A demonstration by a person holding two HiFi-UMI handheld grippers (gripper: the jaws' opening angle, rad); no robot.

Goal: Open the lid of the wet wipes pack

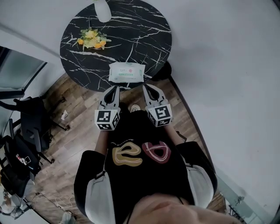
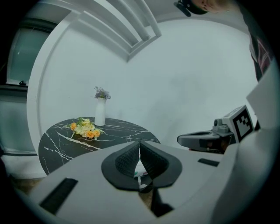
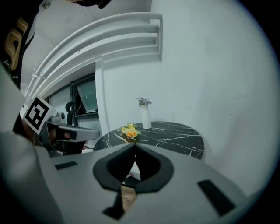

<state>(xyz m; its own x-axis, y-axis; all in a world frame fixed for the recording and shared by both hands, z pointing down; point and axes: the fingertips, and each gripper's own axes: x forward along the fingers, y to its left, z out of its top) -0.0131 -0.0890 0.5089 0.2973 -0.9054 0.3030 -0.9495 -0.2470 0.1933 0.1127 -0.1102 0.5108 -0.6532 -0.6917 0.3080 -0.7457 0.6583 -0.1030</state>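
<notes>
The wet wipes pack [image 1: 127, 72], white and green, lies flat near the front edge of the round black marble table [image 1: 144, 26]. Its lid looks closed. My left gripper [image 1: 116, 89] and right gripper [image 1: 146, 87] hover side by side just short of the table edge, both pointing at the pack and apart from it. Each is shut with nothing between its fingers. In the left gripper view the jaws [image 2: 139, 146] meet, and a sliver of the pack [image 2: 139, 169] shows below them. The right gripper view shows its jaws [image 3: 133, 147] closed too.
A bunch of yellow and orange flowers [image 1: 91, 38] lies on the table's left side, with a white vase [image 1: 103, 9] at the far edge. A dark chair and bags [image 1: 26, 131] stand on the wooden floor at left. A white wall runs along the right.
</notes>
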